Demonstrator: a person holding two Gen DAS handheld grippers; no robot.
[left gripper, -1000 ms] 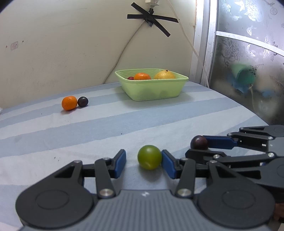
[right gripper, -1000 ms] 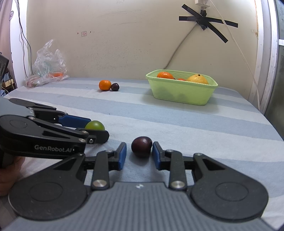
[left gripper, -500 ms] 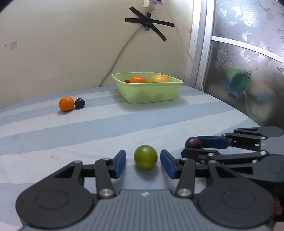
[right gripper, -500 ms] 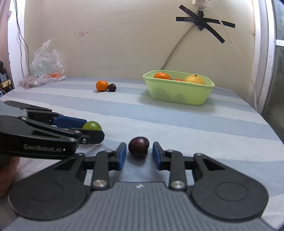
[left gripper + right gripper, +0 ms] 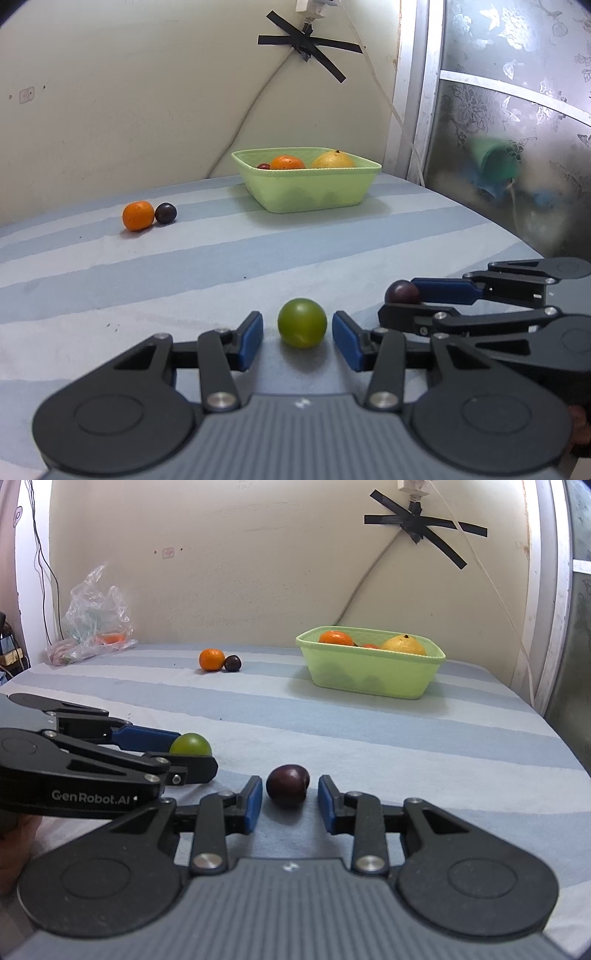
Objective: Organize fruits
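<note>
Left wrist view, left tool [image 5: 297, 328] spread around green fruit [image 5: 302, 323], right tool [image 5: 290, 799] spread around plum [image 5: 287, 785]

I can't read what sits low in the green basket [image 5: 369, 675]; its wall shows only dark blurs, and the small red fruit [image 5: 369, 646] behind the rim is mostly hidden. Left of the basket, the plastic bag [image 5: 96, 627] smears whatever orange thing it holds. My hand [image 5: 14, 849] is cut off at the frame's edge.
</note>
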